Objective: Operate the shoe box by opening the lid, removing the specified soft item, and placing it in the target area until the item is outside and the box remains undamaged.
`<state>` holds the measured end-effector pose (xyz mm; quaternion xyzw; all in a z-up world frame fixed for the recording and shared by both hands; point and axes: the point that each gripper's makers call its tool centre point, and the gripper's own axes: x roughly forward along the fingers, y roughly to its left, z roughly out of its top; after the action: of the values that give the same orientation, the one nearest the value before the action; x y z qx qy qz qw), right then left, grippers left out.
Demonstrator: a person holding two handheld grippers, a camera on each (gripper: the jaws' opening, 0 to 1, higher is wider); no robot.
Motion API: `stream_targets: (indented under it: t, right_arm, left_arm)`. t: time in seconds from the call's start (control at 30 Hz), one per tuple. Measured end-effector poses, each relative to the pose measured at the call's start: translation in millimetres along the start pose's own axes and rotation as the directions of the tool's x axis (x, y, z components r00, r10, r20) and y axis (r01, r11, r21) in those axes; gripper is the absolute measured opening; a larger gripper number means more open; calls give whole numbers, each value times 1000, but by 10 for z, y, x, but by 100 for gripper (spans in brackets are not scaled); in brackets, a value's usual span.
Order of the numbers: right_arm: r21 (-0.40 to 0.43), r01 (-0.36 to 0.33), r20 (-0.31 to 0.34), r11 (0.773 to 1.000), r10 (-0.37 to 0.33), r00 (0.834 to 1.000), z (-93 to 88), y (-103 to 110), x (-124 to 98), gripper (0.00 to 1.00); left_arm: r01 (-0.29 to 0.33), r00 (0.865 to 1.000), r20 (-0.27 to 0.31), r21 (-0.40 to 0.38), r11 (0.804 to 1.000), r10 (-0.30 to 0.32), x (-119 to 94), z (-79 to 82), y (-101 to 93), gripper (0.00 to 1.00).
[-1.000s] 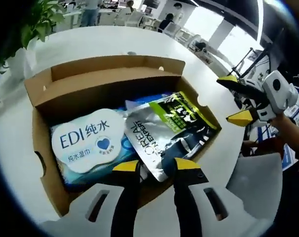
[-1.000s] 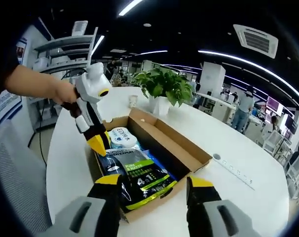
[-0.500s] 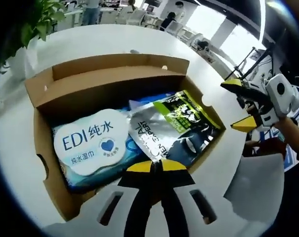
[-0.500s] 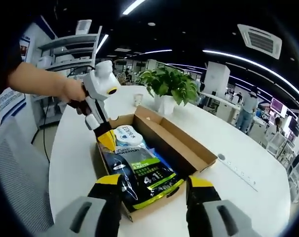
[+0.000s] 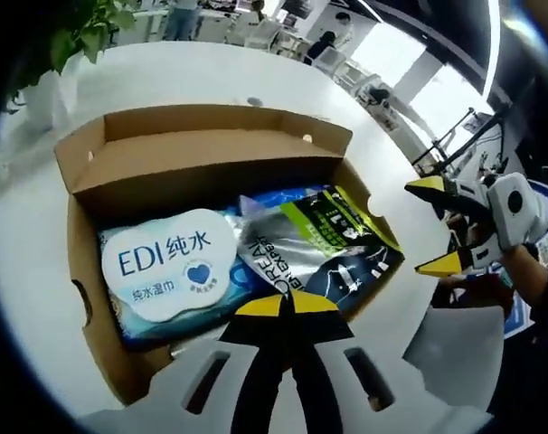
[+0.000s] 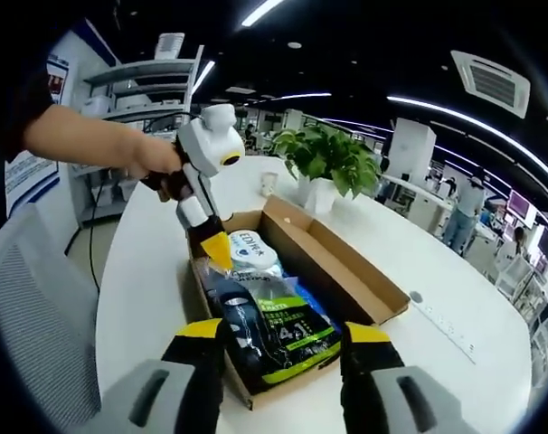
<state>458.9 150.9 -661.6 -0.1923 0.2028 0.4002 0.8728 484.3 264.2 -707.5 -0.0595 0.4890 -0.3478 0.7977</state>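
Two soft packs lie inside the open shoe box [image 5: 202, 172] on the white table [image 5: 21, 262] — a wet-wipes pack [image 5: 170, 271] and a silver and green pouch [image 5: 324, 244]. My left gripper [image 5: 287, 305] has its jaws pressed together on the near edge of the pouch, which is inside the box. My right gripper [image 6: 283, 333] hangs above the box's near end with jaws apart, holding nothing. A potted plant [image 6: 333, 163] stands behind the box.
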Motion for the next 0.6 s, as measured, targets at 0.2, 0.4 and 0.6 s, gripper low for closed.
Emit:
stream_targets:
  t: [0.2,0.4,0.6]
  right_arm:
    - [-16,-13,-4,1000,13,1000,7,33,18,48]
    - [-29,-19,-13,999,19,1000,9,28,107,44]
    - [-26,-35,-38,999,34,999,-63,53,205,42]
  left_arm:
    - [6,1000,-2,-17,1000,-6,-14,41,4,0]
    - [9,999,43,-32,999,-7,-92,186,64,0]
    - [7,1000,14,4,1000,-8,-92,144,60,0]
